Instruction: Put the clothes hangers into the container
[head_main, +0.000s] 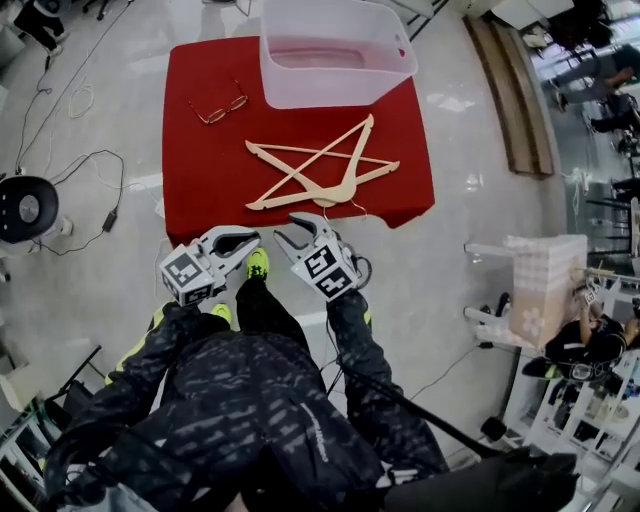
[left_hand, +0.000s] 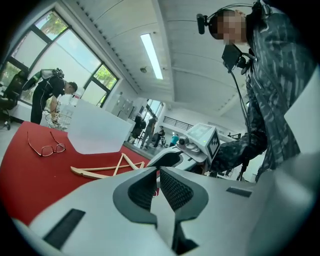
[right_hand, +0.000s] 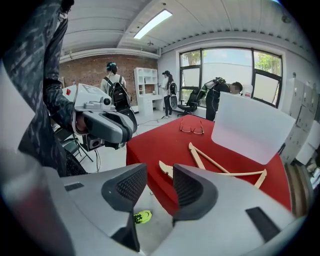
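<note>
Left claw (left_hand: 156, 172) jaws together, empty; right claw (right_hand: 160, 172) jaws apart, empty. Both hover just off near edge of red table (head_main: 200, 160). Two wooden clothes hangers (head_main: 320, 172) lie crossed mid-table, outside clear container (head_main: 300, 85) standing at far edge. Glasses (head_main: 220, 108) lie left of container.
</note>
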